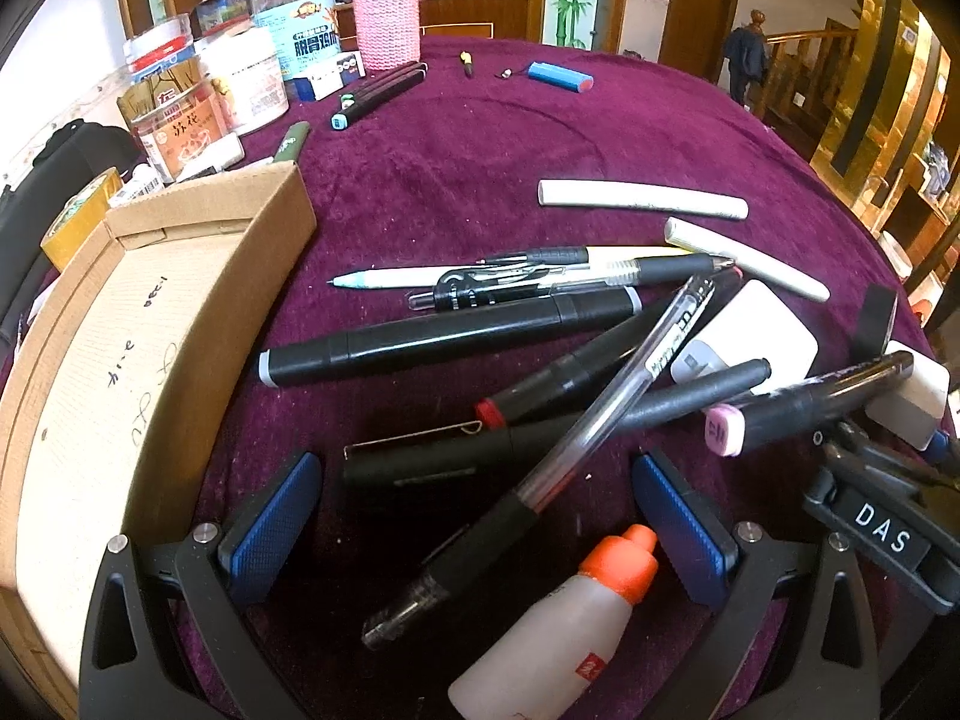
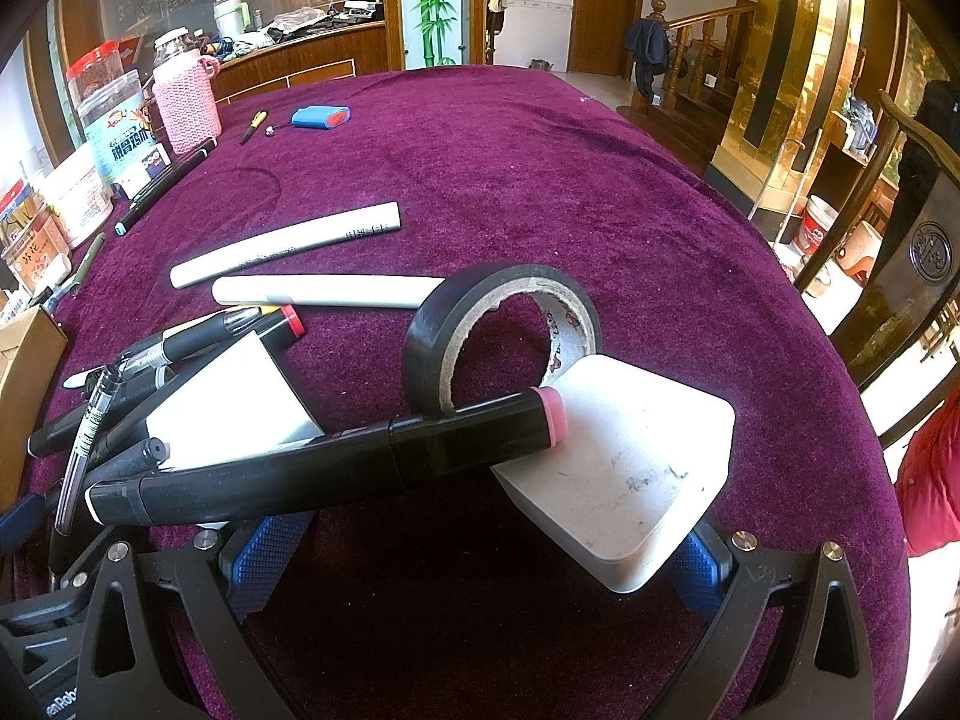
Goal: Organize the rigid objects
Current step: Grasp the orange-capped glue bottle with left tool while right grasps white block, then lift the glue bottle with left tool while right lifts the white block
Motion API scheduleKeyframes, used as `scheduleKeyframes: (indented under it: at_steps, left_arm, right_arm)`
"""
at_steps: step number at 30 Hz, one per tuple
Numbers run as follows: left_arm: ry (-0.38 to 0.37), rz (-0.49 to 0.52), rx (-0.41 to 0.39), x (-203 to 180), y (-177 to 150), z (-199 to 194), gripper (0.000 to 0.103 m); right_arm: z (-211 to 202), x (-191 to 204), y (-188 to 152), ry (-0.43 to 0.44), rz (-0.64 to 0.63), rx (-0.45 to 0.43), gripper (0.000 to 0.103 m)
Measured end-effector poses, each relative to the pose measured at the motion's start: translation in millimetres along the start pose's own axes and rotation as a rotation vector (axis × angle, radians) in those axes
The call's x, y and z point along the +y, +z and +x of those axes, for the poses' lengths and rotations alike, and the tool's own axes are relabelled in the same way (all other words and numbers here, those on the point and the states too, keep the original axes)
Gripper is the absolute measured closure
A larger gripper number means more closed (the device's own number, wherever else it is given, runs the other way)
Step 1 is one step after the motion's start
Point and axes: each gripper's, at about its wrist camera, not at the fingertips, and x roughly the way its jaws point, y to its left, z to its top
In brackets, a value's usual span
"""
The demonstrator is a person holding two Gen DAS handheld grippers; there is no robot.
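A pile of pens and black markers (image 1: 480, 330) lies on the purple tablecloth (image 1: 480, 138). My left gripper (image 1: 480, 516) is open above the pile, over a clear pen (image 1: 600, 420) and a black clip pen (image 1: 432, 456). A glue bottle with an orange cap (image 1: 570, 618) lies between its fingers. An open cardboard box (image 1: 120, 330) stands to its left. My right gripper (image 2: 480, 546) is open behind a pink-tipped black marker (image 2: 336, 468), a white block (image 2: 624, 468) and a black tape roll (image 2: 498, 330). The marker rests on the block. The right gripper also shows in the left wrist view (image 1: 888, 516).
Two white tubes (image 1: 642, 198) lie beyond the pile. Jars and a pink knitted bottle (image 1: 387, 18) stand at the far left. A blue battery pack (image 1: 561, 77) and a small screwdriver (image 1: 467, 63) lie far back. A white adapter (image 1: 744, 336) sits among the pens. A chair (image 2: 900, 276) stands at the right.
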Motion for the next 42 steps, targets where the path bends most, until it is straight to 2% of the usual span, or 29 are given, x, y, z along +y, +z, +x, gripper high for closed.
scheduleKeyframes:
  at_steps: [10,15,23,28,30,33,34,35,36,37,38,39,41,42]
  left_arm:
    - [0.000,0.005,0.001,0,1,1,0.000]
    - [0.002,0.006,0.002,1,1,2,0.000]
    - [0.012,0.001,-0.001,-3,2,3,0.000]
    - [0.004,0.002,-0.002,-1,2,3,0.000]
    - [0.005,0.003,-0.002,-1,2,3,0.000]
    - [0.006,0.000,-0.003,0,3,3,0.000]
    - [0.007,-0.001,-0.003,0,3,3,0.000]
    - [0.006,0.000,-0.004,0,3,3,0.000]
    - [0.006,0.000,-0.003,0,3,3,0.000]
    - [0.005,0.002,-0.003,0,3,3,0.000]
    - [0.002,0.004,-0.002,0,2,3,0.000]
    - [-0.010,0.011,0.001,1,3,3,0.000]
    - [-0.068,0.026,0.017,5,1,-3,0.001]
    - [-0.134,0.021,0.022,9,-1,-10,0.003]
  right_arm:
    - [0,1,1,0.001,0.002,0.001,0.001]
    - [2,3,7,0.047,-0.033,0.066,0.001]
    - [-2,5,-3,0.010,-0.038,0.046,0.001]
    - [-16,-9,-5,0.063,-0.023,0.056,0.004]
    - [-40,-22,-7,0.085,0.000,-0.012,0.004]
    - [-102,-37,-7,0.098,0.025,-0.282,0.003]
    - [-123,-42,-8,0.141,0.044,-0.391,0.000]
    - [-136,-49,-9,0.237,0.071,-0.470,0.000]
    - [-138,-54,-8,0.320,0.097,-0.491,0.000]
    - [-128,-54,-1,0.370,0.110,-0.421,0.000]
    - [-107,-48,11,0.356,0.089,-0.294,0.000]
    - [-93,-45,15,0.333,0.088,-0.252,0.001]
    - [-66,-45,22,0.230,0.122,-0.252,0.003]
    - [-56,-44,27,0.176,0.123,-0.250,0.003]
